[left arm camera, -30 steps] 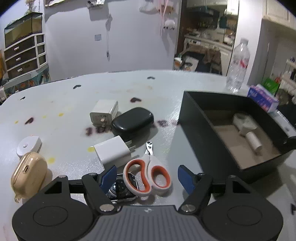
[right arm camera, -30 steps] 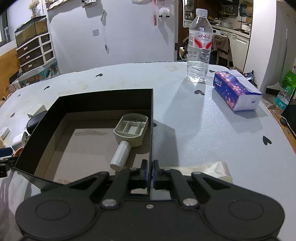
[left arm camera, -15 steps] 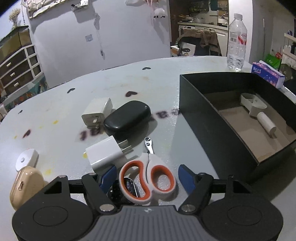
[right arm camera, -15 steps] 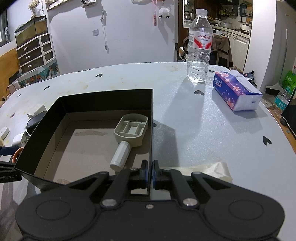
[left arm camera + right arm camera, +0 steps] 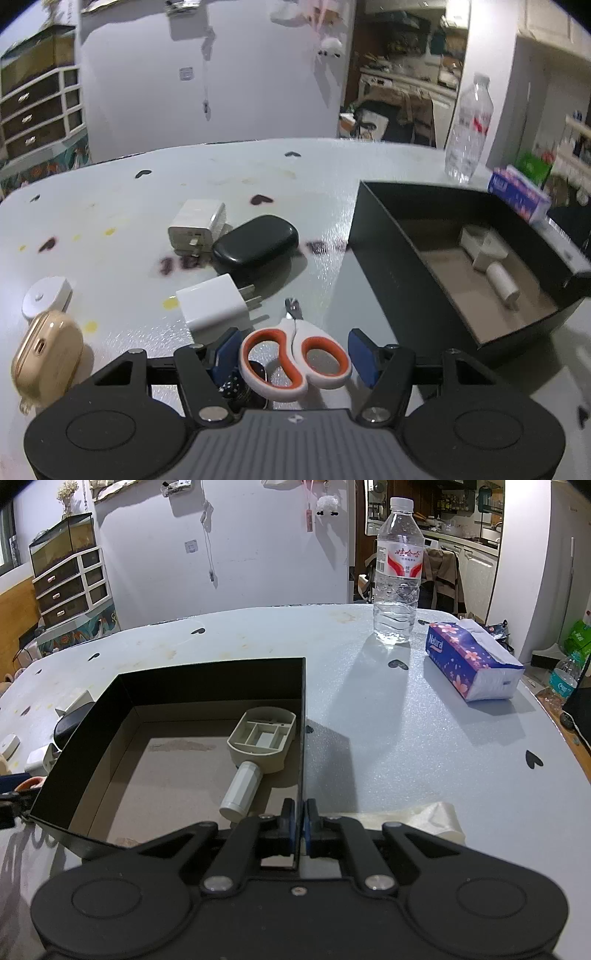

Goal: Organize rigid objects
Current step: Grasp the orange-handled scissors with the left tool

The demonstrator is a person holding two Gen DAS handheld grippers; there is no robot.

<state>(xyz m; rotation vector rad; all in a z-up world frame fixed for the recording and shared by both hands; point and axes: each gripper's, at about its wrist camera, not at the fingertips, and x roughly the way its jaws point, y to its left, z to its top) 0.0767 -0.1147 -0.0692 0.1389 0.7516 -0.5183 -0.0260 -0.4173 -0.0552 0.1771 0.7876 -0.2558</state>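
Closing around the scissors (image 5: 294,363) lying on the table (image 5: 110,221) beside a white charger (image 5: 212,308), left gripper (image 5: 293,354) pads not yet touching; right gripper (image 5: 299,827) clamped on the box (image 5: 207,683) wall.

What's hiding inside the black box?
Inside the black box lies one pale plastic piece with little compartments and a round white handle. The rest of the brown floor looks bare. The strip behind the near wall and the right gripper is hidden.
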